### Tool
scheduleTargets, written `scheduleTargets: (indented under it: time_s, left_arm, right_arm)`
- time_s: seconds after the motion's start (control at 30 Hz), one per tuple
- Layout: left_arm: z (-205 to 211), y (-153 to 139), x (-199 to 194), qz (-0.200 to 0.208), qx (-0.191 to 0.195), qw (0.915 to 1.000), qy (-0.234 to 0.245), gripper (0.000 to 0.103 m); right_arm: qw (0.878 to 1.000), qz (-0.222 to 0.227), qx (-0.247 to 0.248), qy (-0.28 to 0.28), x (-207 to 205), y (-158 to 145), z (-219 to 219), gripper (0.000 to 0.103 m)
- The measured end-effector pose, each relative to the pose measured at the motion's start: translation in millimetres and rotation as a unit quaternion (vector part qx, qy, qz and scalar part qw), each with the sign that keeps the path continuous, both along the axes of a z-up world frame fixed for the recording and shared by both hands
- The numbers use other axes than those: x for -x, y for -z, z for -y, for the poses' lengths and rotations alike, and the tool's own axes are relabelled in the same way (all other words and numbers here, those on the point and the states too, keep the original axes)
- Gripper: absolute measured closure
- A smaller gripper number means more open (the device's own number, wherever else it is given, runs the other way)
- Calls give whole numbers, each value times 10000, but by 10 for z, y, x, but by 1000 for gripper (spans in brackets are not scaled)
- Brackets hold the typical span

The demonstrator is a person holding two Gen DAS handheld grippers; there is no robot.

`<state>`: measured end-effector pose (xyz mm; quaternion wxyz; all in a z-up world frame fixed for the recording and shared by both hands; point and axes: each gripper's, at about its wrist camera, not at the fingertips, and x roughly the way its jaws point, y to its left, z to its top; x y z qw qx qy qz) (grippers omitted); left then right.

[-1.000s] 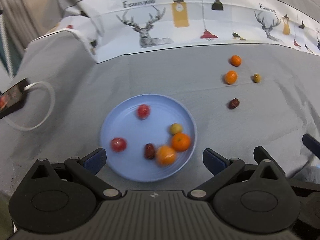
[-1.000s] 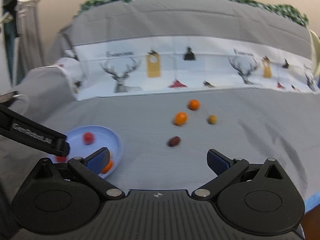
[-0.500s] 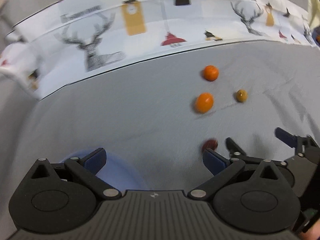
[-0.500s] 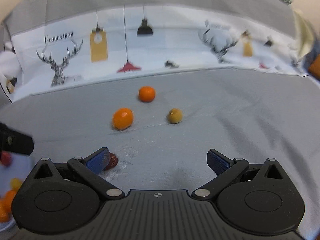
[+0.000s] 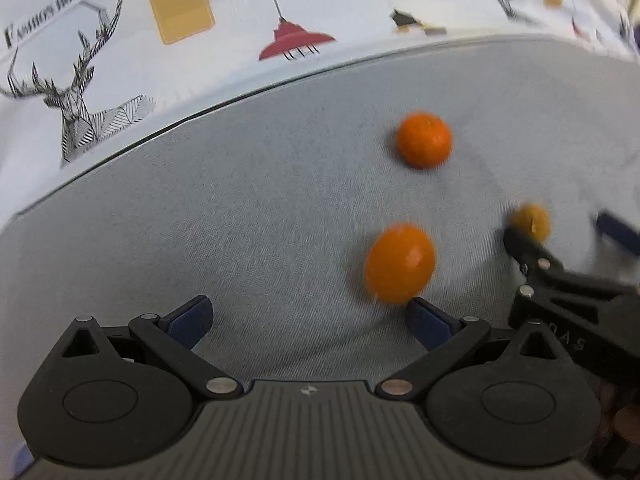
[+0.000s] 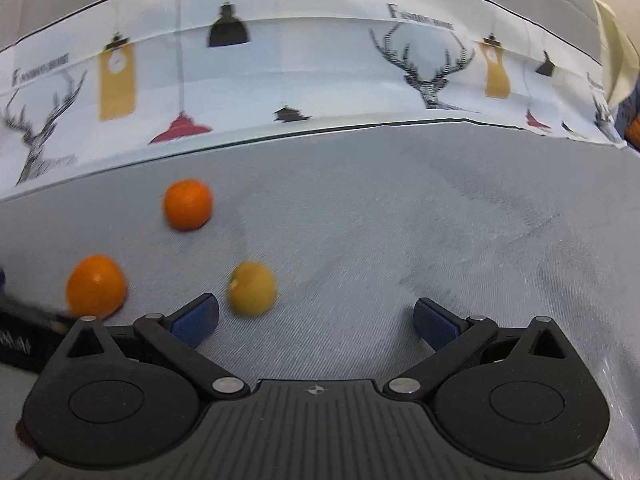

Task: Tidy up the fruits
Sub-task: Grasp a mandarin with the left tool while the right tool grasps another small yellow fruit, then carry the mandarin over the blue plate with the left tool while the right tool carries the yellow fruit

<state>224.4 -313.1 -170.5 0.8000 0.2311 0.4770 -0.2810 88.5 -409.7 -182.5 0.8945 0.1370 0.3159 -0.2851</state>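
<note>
I see three loose fruits on the grey cloth, and both my grippers are low and close to them.

In the left wrist view, my left gripper [image 5: 308, 316] has its jaws wide open with nothing between them. The near orange [image 5: 400, 263] sits in the lower middle of the frame, just above the right blue pad, so it is a bit off to the side and not between the jaws yet. The far orange [image 5: 424, 145] lies higher up. The small yellow fruit [image 5: 532, 221] is at the right edge, just behind the tips of my right gripper [image 5: 560, 232].

In the right wrist view, those jaws are wide open too and hold nothing. The small yellow fruit lies at the lower left, just beside the left blue pad. The white cloth with deer [image 6: 430, 62] runs along the top.

I think each gripper is lined up on its own fruit so both can be picked at once. No plate shows in these views.
</note>
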Motion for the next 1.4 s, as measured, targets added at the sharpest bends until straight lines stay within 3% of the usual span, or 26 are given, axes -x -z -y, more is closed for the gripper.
scheduleTargets:
  time_s: [0.2, 0.27, 0.3, 0.33, 0.37, 0.4, 0.47, 0.53, 0.7, 0.73, 0.77, 0.8, 0.83, 0.87, 1.03, 1.1, 1.13, 1.17, 1.27, 1.4]
  left_arm:
    - [65, -6, -32, 55, -22, 10000, 7, 0]
    - [115, -34, -14, 170, -57, 9998, 103, 1]
    - [145, -62, 9, 218, -26, 9996, 154, 6]
    - [161, -89, 37, 246, 32, 9994, 234, 32]
    - [175, -126, 59, 176, 120, 9991, 359, 74]
    - [182, -162, 76, 83, 199, 9990, 390, 78]
    - [147, -241, 114, 114, 419, 9984, 351, 82]
    - [109, -314, 167, 232, 459, 9977, 440, 92]
    - [-73, -515, 310, 490, 522, 9962, 492, 88]
    - [-75, -526, 320, 505, 470, 9963, 520, 75]
    - [-72, -527, 312, 478, 451, 9963, 551, 48]
    - [-59, -515, 289, 375, 457, 9966, 575, 31]
    - [-38, -492, 259, 293, 445, 9970, 568, 7]
    - [-31, -470, 256, 330, 496, 9968, 531, 4]
    - [148, -266, 183, 270, 384, 9971, 598, 4]
    - [228, -161, 147, 276, 261, 9973, 627, 23]
    - [259, -112, 128, 248, 216, 9973, 661, 57]
    - [252, -115, 117, 142, 370, 9968, 689, 65]
    - [201, -210, 218, 396, 504, 9956, 677, 65]
    - [-35, -428, 391, 429, 489, 9964, 544, 65]
  right_arm:
    - [10000, 3, 40, 41, -20, 6, 29, 1]
    - [10000, 27, 43, -14, -7, -6, 9, 5]
    - [9999, 60, 30, -78, -2, -19, -9, 13]
    - [9997, 122, 20, -198, 6, -36, -31, 31]
    - [9986, 245, -12, -459, 13, -70, -52, 51]
    - [9977, 311, -35, -604, 17, -100, -61, 75]
    - [9973, 476, -215, -510, 50, -110, -8, 76]
    - [9981, 551, -166, -207, 101, -128, 42, 76]
    - [9984, 475, -217, 227, 202, -100, 111, 75]
    - [9982, 445, -276, 300, 220, -86, 115, 75]
    - [9979, 477, -288, 340, 244, -88, 109, 75]
    - [9977, 474, -301, 367, 259, -92, 105, 75]
    - [9976, 473, -315, 393, 276, -92, 93, 75]
    - [9976, 461, -322, 404, 285, -84, 81, 75]
    - [9981, 431, -259, 368, 254, -61, 93, 75]
    - [9983, 419, -208, 342, 218, -50, 107, 75]
    - [9985, 413, -181, 325, 201, -47, 112, 75]
    - [9985, 412, -174, 312, 190, -46, 119, 75]
    - [9982, 450, -206, 336, 181, -50, 141, 75]
    - [9972, 584, -126, 452, 221, -91, 141, 76]
